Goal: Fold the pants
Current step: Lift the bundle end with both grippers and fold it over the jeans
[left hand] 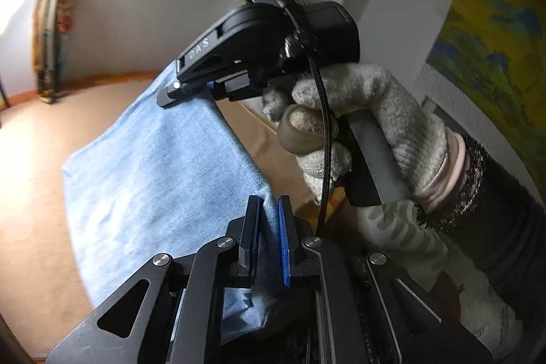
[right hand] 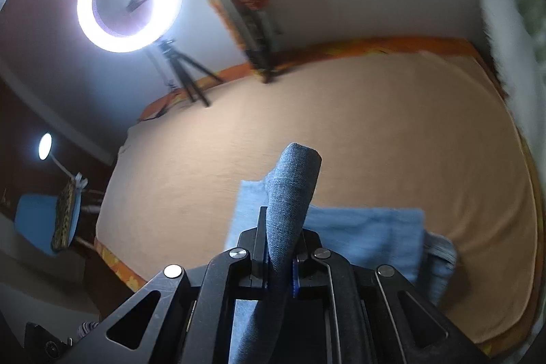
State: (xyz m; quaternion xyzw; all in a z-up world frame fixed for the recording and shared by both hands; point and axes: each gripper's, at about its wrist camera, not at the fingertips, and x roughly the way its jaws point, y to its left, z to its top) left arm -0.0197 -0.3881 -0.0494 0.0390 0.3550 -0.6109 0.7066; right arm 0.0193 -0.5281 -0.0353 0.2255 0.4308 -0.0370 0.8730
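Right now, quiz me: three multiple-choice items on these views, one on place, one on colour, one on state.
1. Where do the pants lie?
A. on a tan bedcover
B. in a basket
C. on a chair

2. What colour are the pants?
A. red
B. black
C. light blue

3. How are the left tongs?
A. wide open, empty
B. shut on pants fabric
C. shut on a cable

Answers: 1 A, blue cloth spreads over the tan cover. 2 C, pale denim in both views. 3 B, cloth sits pinched between the pads.

White letters "DAS" on black body of right tongs [left hand: 177, 93]; no other text legible.
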